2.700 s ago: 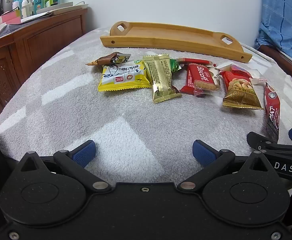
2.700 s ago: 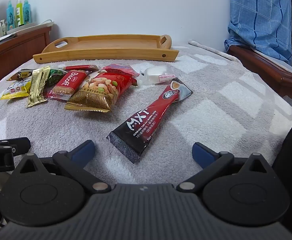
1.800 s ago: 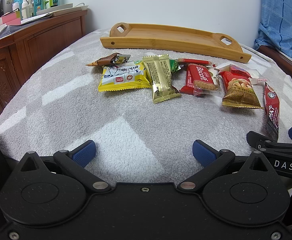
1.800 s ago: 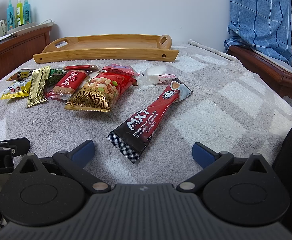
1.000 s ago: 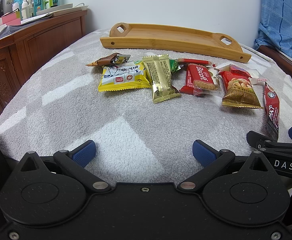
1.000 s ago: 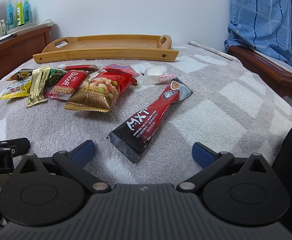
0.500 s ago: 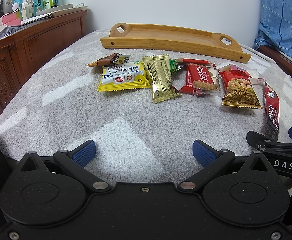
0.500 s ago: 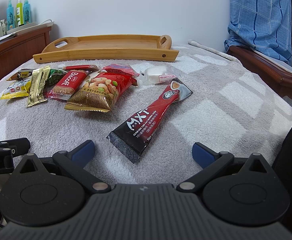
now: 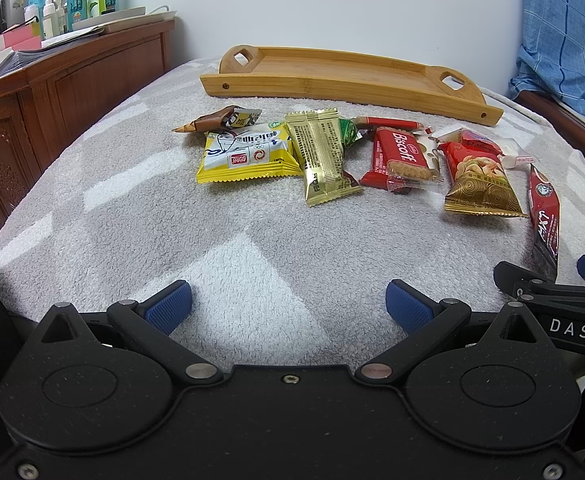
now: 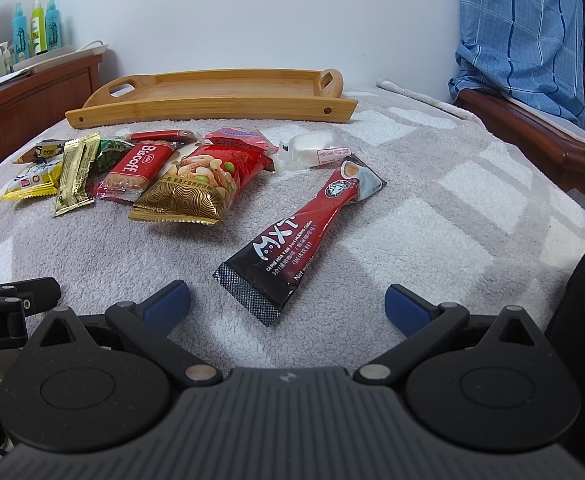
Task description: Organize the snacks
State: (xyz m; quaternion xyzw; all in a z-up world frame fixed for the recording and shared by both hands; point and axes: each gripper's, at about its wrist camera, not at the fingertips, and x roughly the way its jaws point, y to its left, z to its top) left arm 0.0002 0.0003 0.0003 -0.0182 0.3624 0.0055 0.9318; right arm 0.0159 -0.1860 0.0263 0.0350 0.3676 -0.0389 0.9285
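Observation:
Snack packets lie in a row on a grey checked blanket [image 9: 140,216]: a yellow packet [image 9: 248,158], a gold bar [image 9: 322,158], a red Biscoff packet [image 9: 402,158], a red-and-gold nut bag [image 10: 200,184] and a long red-black MXT sachet [image 10: 296,236]. Behind them stands a wooden tray [image 9: 344,76] with nothing in it, also in the right wrist view as the tray [image 10: 212,96]. My left gripper [image 9: 288,306] is open, low over bare blanket in front of the snacks. My right gripper [image 10: 286,304] is open, its fingers on either side of the sachet's near end without touching it.
A brown wooden cabinet [image 9: 52,92] with bottles and papers on top runs along the left. A wooden bed rail [image 10: 532,132] with blue checked cloth [image 10: 532,28] lies to the right. A small white wrapped sweet [image 10: 316,148] and a brown cone-shaped wrapper [image 9: 208,122] lie among the snacks.

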